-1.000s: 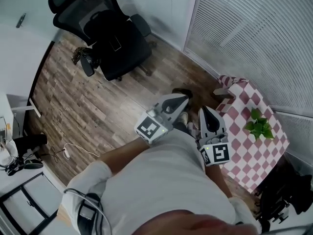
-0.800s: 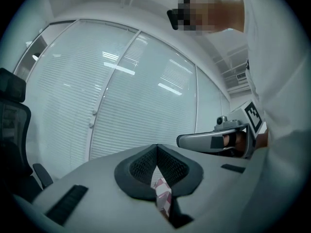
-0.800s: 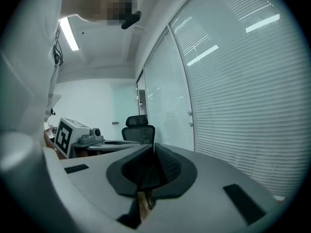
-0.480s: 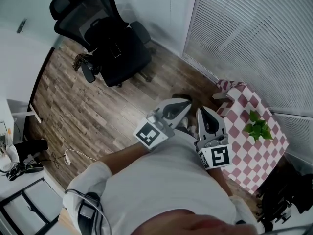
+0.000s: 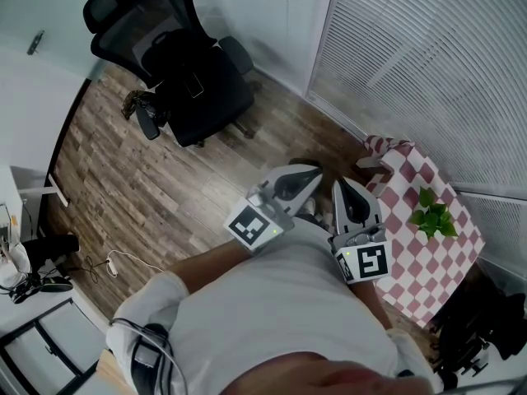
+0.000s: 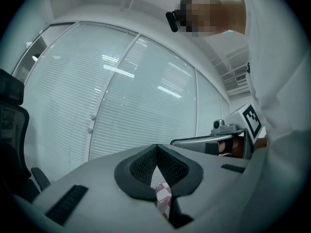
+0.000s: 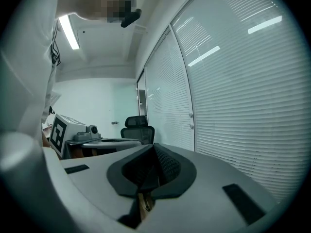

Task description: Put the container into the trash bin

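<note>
No container or trash bin shows in any view. In the head view, my left gripper (image 5: pixel 314 172) and right gripper (image 5: pixel 339 186) are held side by side close in front of the person's white shirt, pointing out over the wooden floor. Both are shut with nothing between the pads. In the left gripper view the ribbed pads (image 6: pixel 146 164) meet, with the blinds behind them. The right gripper view shows its pads (image 7: pixel 167 165) pressed together too. Each gripper view catches the other gripper: the right gripper (image 6: pixel 228 136) and the left gripper (image 7: pixel 80 134).
A small table with a red-and-white checked cloth (image 5: pixel 416 245) and a green plant (image 5: pixel 434 215) stands at the right. A black office chair (image 5: pixel 177 64) is at the back left. White blinds (image 5: pixel 428 64) line the far wall. Cables and gear (image 5: pixel 33 270) lie at the left.
Both grippers have risen slightly in front of the body and the head view has shifted a little. Nothing was taken hold of or let go.
</note>
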